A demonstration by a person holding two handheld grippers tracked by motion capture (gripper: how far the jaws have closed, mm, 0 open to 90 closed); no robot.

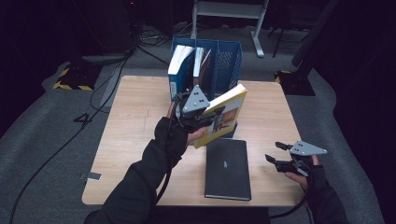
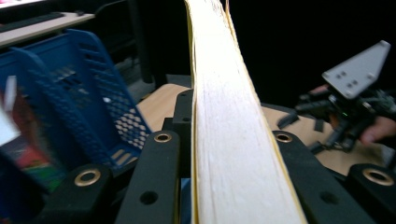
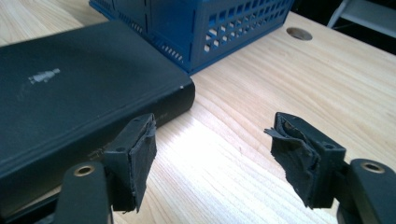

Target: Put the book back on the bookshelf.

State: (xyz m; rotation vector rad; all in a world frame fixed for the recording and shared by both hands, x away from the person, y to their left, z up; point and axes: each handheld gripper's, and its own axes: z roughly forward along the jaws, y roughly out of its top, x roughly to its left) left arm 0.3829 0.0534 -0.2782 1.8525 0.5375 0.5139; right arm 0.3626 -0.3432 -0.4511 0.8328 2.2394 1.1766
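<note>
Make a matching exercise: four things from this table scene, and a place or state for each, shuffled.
1. yellow book
2. black book
3. blue rack
4. right tongs

a. open, empty, beside the black book
b. standing at the table's far edge
c. clamped in the left tongs
d. lying flat on the table

Pairs: 1-c, 2-d, 3-b, 4-a

Four books: two in the rack [image 1: 227, 60], one yellow [image 1: 226, 114], one black [image 1: 227, 169].
</note>
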